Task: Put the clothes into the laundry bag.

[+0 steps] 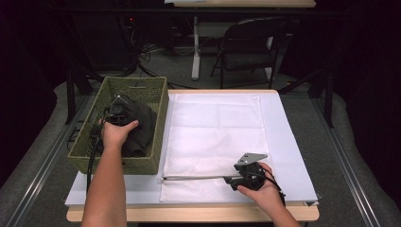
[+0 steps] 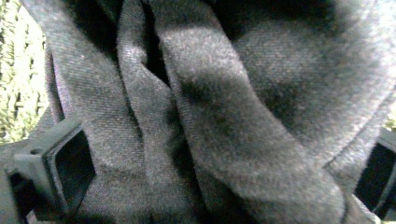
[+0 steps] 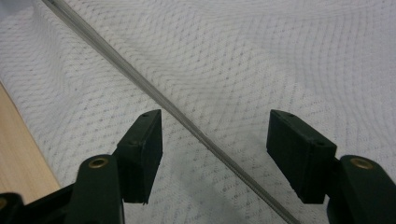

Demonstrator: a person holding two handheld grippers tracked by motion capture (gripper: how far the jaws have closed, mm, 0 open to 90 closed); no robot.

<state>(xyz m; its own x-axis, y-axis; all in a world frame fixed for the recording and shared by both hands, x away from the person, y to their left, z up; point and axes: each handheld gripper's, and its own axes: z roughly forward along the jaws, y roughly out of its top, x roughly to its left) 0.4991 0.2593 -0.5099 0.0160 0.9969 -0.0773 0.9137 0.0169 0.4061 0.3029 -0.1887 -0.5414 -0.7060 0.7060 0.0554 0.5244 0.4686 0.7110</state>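
A crumpled dark grey cloth point(image 1: 142, 127) lies in a green woven basket point(image 1: 118, 165) at the table's left. My left gripper point(image 1: 118, 111) is down in the basket on top of that cloth. In the left gripper view the cloth point(image 2: 224, 116) bulges between the gripper's point(image 2: 219, 172) widely spread jaws, which stand open. A white mesh bag point(image 1: 217, 127) lies flat in the middle of the table. My right gripper point(image 1: 231, 179) rests at its near edge, open. Its jaws point(image 3: 215, 154) straddle the bag's zipper line point(image 3: 140, 84) over the mesh point(image 3: 257, 56).
A white sheet point(image 1: 288, 142) covers the wooden table point(image 1: 189, 213); its bare wood point(image 3: 18, 154) lies just beside the mesh. Basket weave point(image 2: 18, 93) is close at the cloth's left. A black folding chair point(image 1: 250, 47) and cables stand on the floor beyond the table.
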